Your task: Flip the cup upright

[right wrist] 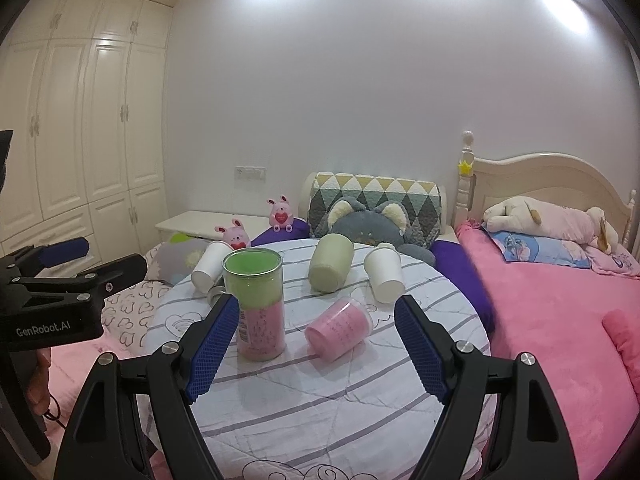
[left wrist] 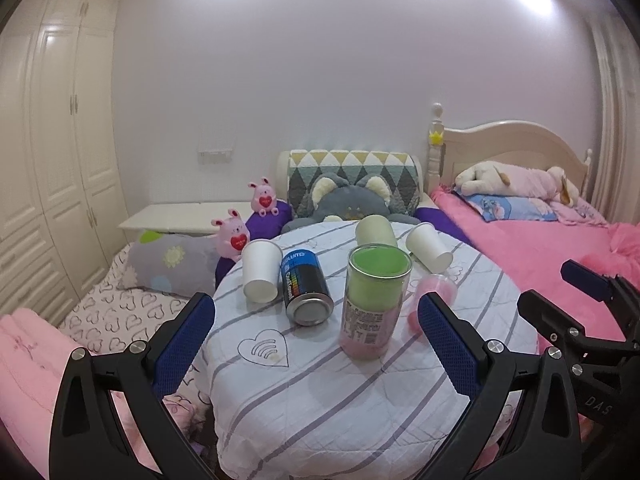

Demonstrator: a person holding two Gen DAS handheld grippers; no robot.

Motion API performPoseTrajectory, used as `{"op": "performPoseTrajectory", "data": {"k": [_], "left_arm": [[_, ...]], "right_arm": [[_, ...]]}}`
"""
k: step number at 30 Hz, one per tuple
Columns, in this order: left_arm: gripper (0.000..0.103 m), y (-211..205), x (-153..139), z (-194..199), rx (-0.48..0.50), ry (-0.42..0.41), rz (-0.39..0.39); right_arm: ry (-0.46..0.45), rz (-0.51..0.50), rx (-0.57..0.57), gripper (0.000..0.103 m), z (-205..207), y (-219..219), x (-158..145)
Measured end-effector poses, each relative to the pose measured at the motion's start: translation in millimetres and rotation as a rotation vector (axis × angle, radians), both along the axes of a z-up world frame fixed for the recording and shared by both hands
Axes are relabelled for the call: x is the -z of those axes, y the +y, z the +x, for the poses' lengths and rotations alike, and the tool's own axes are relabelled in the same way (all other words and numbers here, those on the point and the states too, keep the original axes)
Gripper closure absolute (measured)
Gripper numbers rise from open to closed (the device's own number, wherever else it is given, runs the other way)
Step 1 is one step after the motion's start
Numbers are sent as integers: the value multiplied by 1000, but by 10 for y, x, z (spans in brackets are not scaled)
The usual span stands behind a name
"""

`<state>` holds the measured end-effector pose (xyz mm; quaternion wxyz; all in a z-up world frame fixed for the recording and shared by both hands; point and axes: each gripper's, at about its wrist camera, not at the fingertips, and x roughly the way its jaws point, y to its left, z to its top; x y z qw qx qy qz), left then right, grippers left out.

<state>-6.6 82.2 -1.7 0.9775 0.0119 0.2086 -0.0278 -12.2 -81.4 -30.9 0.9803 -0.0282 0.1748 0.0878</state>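
A round table (left wrist: 320, 400) (right wrist: 320, 400) with a striped cloth holds several cups. A tall clear cup (left wrist: 374, 300) (right wrist: 258, 304) with green and pink lining stands upright. A pink cup (right wrist: 339, 334) (left wrist: 434, 292) lies on its side to its right. Two white paper cups (left wrist: 261, 271) (left wrist: 429, 249) and a pale green cup (right wrist: 330, 262) also lie tipped. My left gripper (left wrist: 316, 348) is open and empty at the near edge. My right gripper (right wrist: 316, 344) is open and empty, just short of the pink cup.
A dark spray can (left wrist: 305, 287) lies on its side left of the tall cup. A pink bed (right wrist: 560, 300) with plush toys is on the right. Pillows and plush toys (left wrist: 234, 236) sit behind the table. White wardrobes (left wrist: 52, 160) line the left wall.
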Motion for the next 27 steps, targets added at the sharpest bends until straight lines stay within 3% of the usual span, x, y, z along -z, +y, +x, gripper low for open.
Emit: {"op": "performPoseTrajectory", "data": {"k": [19, 27], "left_arm": [[0, -135, 39, 106, 10, 0, 41], [0, -125, 124, 219, 11, 35, 50]], "right_arm": [[38, 20, 0, 21, 124, -74, 94], [71, 16, -8, 21, 226, -39, 191]]}}
